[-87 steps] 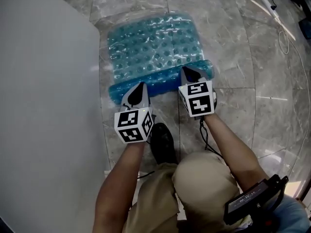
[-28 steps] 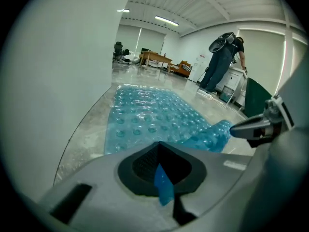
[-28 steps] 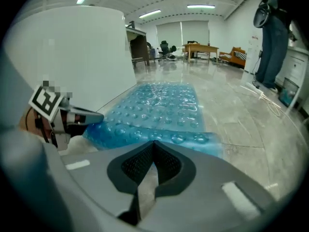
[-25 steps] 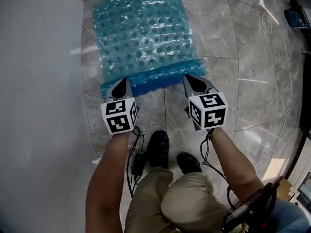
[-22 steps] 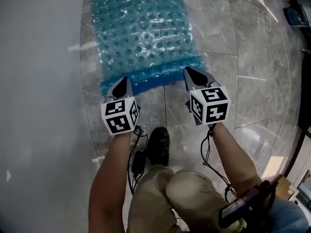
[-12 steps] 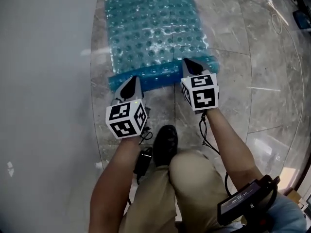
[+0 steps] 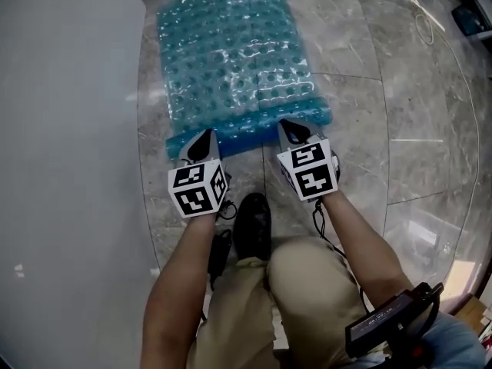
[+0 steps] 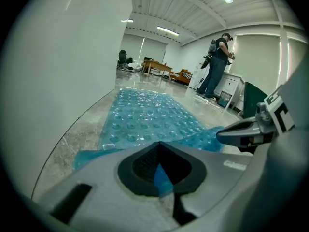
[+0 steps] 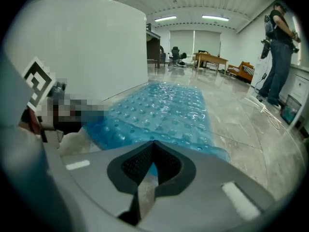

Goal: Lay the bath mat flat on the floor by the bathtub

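- Tall white bathtub wall [image 7: 69,167]: fills the left of the head view.
- Glossy grey marbled tile floor [image 7: 400,91]: lies to the right of the tub.
- Translucent blue bubbled plastic bath mat [image 7: 231,52]: spread on the floor just beside the tub wall, with its near edge doubled into a thicker strip.
- Left gripper [image 7: 201,137]: jaws closed tight on the mat's near-left corner.
- Right gripper [image 7: 289,125]: jaws pinched on the near edge, toward the right corner.
- Black shoe [image 7: 252,225]: on the floor between the forearms, near the mat.
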